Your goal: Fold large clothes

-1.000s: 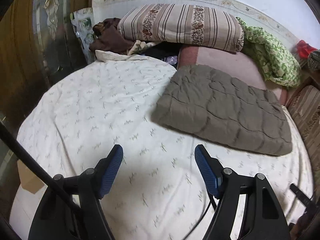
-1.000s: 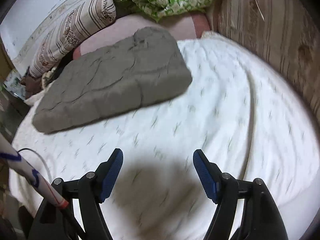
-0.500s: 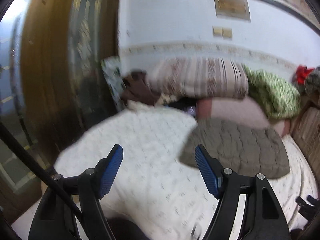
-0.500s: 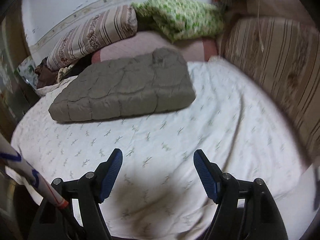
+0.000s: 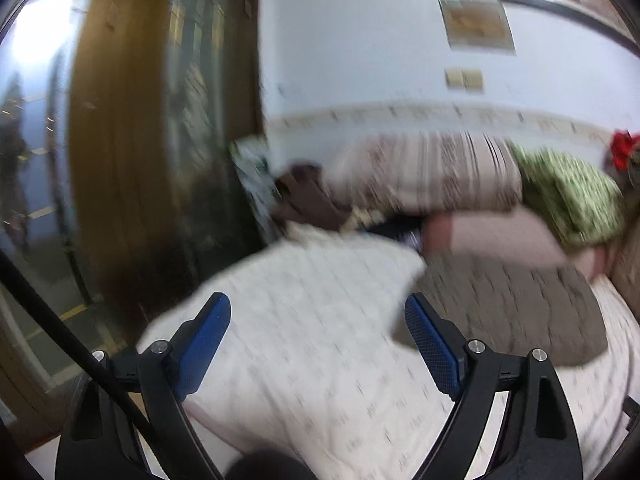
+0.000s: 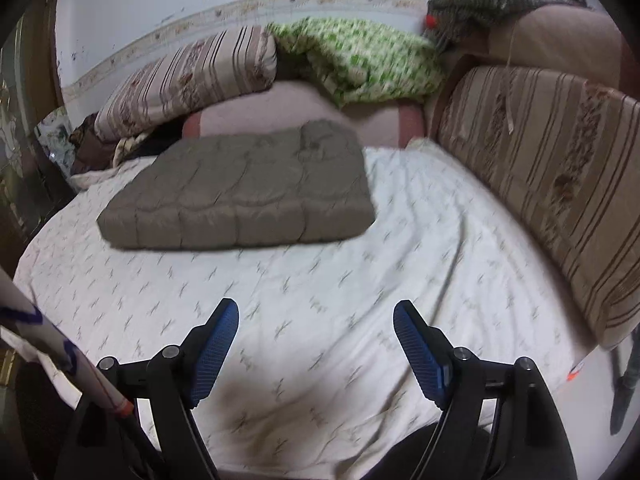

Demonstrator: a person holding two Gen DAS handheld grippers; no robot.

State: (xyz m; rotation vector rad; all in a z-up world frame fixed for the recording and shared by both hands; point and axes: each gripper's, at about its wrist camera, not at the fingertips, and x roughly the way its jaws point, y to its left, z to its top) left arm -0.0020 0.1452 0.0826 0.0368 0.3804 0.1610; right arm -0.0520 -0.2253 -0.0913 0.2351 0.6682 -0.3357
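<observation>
A grey-brown quilted garment [image 6: 244, 196] lies folded into a flat rectangle on the white patterned bed sheet [image 6: 320, 300], toward the far side of the bed. It also shows blurred in the left wrist view [image 5: 512, 312] at the right. My left gripper [image 5: 318, 324] is open and empty, raised above the sheet [image 5: 304, 320] near the bed's left edge. My right gripper [image 6: 316, 328] is open and empty above the near part of the sheet, well short of the garment.
A striped bolster [image 6: 188, 80], a green patterned quilt [image 6: 360, 60] and a pink pillow [image 6: 280, 108] lie at the head. A striped cushion [image 6: 552, 184] lines the right side. A wooden door frame [image 5: 116, 160] stands left of the bed.
Both grippers have pulled back and tilted up from the bed. The left view now shows more wall and door and is blurred. The garment has not moved.
</observation>
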